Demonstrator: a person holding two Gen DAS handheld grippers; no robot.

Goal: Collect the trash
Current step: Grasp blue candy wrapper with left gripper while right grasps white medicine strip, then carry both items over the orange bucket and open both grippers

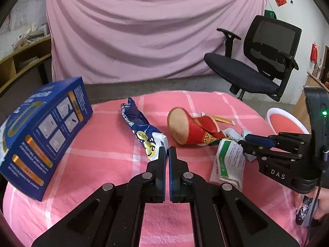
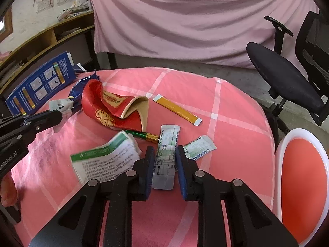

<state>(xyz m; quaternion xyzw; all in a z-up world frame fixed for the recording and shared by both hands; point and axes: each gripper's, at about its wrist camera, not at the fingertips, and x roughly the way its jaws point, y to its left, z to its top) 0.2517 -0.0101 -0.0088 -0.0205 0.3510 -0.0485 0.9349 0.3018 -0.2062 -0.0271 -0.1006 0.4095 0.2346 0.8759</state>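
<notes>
**While trash lies all about**

Where the crinkly blue snack wrapper (image 1: 141, 127) lies on the pink checked counter (image 1: 102, 144), the left hand-held gripper (image 1: 167, 150) is squeezed tight on its white end. The long silver pill strip (image 2: 166, 156) lies flat near the front. The right hand-held gripper (image 2: 165, 150) has a narrow gap with the strip in it. I cannot tell if the pads press it.

Just beside the strip lie a green and white paper leaflet (image 2: 102, 160) and a small green and white packet (image 2: 199, 150). A squashed red paper cup (image 2: 111, 111) lies near them. A big blue cardboard box (image 1: 47, 131) stands at the left edge. A white bowl with a red inside (image 2: 283, 144) shows past the right edge.
</notes>
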